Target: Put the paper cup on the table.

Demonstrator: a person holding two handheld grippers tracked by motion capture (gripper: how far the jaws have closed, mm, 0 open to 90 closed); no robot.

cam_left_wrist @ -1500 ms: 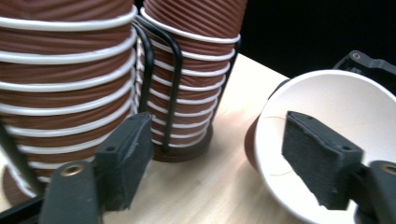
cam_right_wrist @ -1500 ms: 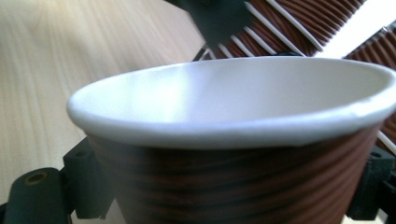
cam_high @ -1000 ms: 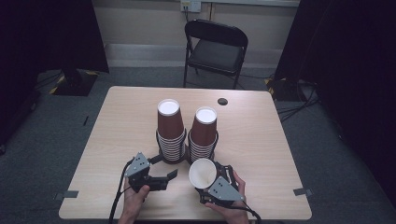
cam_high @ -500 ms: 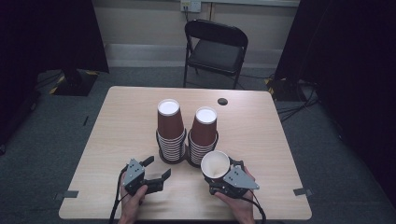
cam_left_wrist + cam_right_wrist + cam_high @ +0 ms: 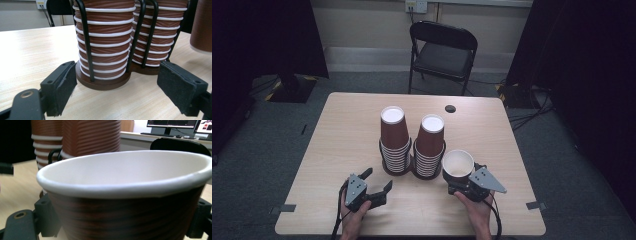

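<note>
Two stacks of brown ribbed paper cups stand mouth-down in a black wire holder at the table's middle: the left stack (image 5: 394, 140) (image 5: 103, 37) and the right stack (image 5: 430, 145) (image 5: 160, 32). My right gripper (image 5: 460, 184) (image 5: 120, 220) is shut on a single brown cup (image 5: 458, 164) (image 5: 125, 195), upright with its white inside showing, just right of the right stack. My left gripper (image 5: 378, 184) (image 5: 117, 87) stands open near the front edge, its jaws aimed at the holder's round base (image 5: 102, 82) with nothing between them.
The wooden table (image 5: 337, 135) has a small dark disc (image 5: 450, 108) near its far edge. A black folding chair (image 5: 442, 50) stands behind it. Bare tabletop lies to the left and right of the cup stacks.
My right gripper has carried the single cup rightward and a little away from me, turning it upright beside the right stack. My left gripper shifted slightly left and stays open.
</note>
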